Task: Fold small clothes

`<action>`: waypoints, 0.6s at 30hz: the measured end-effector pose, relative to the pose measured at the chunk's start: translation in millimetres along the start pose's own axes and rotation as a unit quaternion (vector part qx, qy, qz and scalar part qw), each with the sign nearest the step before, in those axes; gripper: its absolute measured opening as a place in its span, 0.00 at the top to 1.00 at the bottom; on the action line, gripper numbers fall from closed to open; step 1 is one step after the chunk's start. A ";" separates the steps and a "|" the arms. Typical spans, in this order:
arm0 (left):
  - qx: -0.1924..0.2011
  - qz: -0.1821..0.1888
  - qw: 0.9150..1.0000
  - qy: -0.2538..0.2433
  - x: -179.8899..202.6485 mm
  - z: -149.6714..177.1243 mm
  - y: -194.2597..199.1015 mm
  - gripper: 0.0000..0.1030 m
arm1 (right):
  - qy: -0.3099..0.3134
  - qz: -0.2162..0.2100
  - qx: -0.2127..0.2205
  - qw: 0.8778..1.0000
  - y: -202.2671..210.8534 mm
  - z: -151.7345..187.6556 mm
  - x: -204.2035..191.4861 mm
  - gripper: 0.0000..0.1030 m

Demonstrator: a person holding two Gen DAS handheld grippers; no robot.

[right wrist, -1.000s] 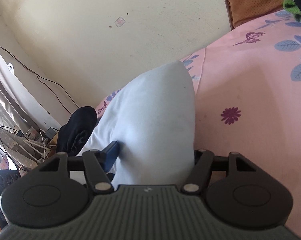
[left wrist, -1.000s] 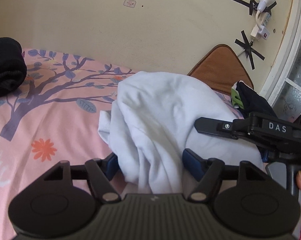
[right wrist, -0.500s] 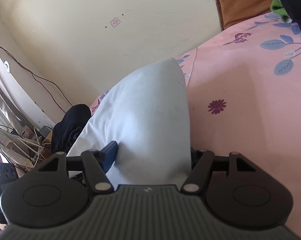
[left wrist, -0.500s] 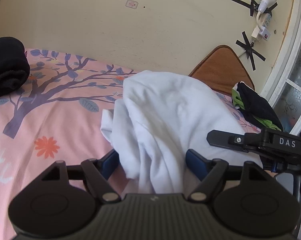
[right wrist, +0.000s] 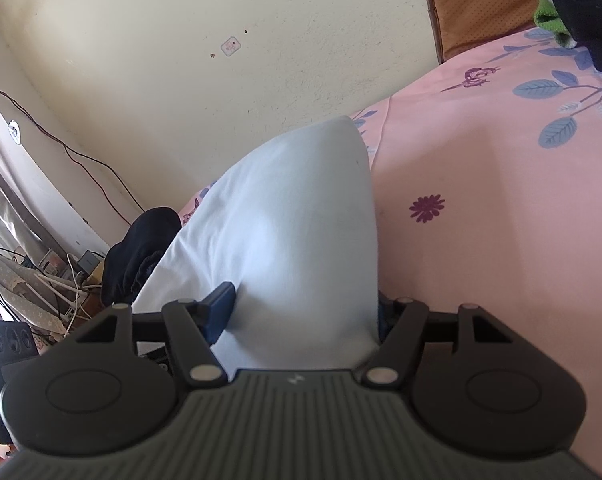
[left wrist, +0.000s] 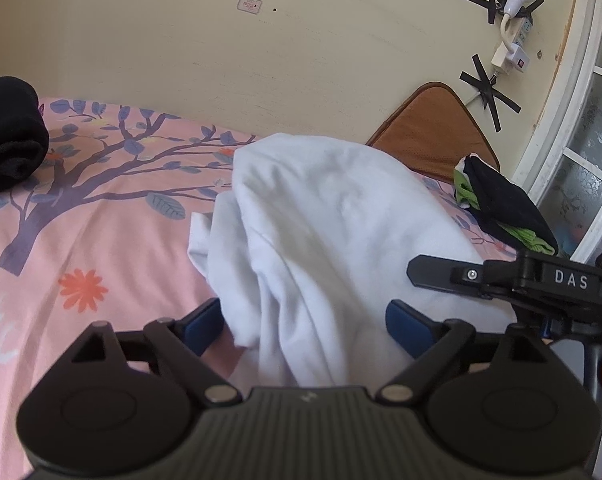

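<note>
The white garment (left wrist: 325,240) is lying bunched on the pink bedsheet (left wrist: 101,240), draped forward so that its cloth is hanging between the fingers of both claws. The left claw (left wrist: 305,320) is opening: its 2 blue pads (left wrist: 405,320) are standing clear of the cloth on either side, so it is letting go, not gripping. The right claw (right wrist: 301,312) is showing cloth filling the whole gap between its fingers, and it looks to be gripping the garment, with the cloth rising in a taut peak ahead of it.

The main risk, as I judge it, is that the released side is slumping back into a heap instead of lying flat, because only 1 claw is holding tension. If the right claw is pulled away while gripping, the fold could drag open or the whole garment could slide across the sheet. Loose cloth could also snag on the left pads as that claw is backing off.

Around it, a black rolled garment (left wrist: 9,128) is sitting well apart at the far left, and a black-and-green bundle (left wrist: 501,208) is lying near the window with a brown cushion (left wrist: 429,128) against the wall. In the left view the right claw's body is reaching in just beside the garment, crowding that side. The bedsheet in front of the garment is offering room to lay it down.
</note>
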State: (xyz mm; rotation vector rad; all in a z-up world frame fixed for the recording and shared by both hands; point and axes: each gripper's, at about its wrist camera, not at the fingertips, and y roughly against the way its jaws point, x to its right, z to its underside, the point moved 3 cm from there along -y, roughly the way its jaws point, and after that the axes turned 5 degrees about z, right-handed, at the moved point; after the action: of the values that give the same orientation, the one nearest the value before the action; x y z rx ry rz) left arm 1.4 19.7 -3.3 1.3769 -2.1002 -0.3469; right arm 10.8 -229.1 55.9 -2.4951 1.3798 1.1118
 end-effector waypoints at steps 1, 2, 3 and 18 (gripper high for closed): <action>0.000 0.000 1.000 0.000 0.2 0.0 -0.1 0.11 | -0.001 -0.001 0.000 1.000 -0.1 -0.1 0.3 0.33; 0.000 0.001 1.000 0.000 0.2 -0.1 -0.2 0.11 | -0.002 -0.001 0.000 1.000 0.1 0.5 -0.1 0.33; 0.000 0.001 1.000 0.000 0.1 -0.1 -0.3 0.11 | -0.002 -0.001 0.001 1.000 0.1 0.4 0.0 0.33; -0.001 0.004 1.000 0.000 2.0 0.3 -1.0 0.07 | -0.003 0.002 0.003 1.000 0.3 1.8 -1.9 0.32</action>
State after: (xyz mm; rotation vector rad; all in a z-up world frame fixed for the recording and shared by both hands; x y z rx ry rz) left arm 1.4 17.5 -3.5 1.3675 -2.1042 -0.3450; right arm 8.9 -227.2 55.8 -2.4847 1.3843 1.1133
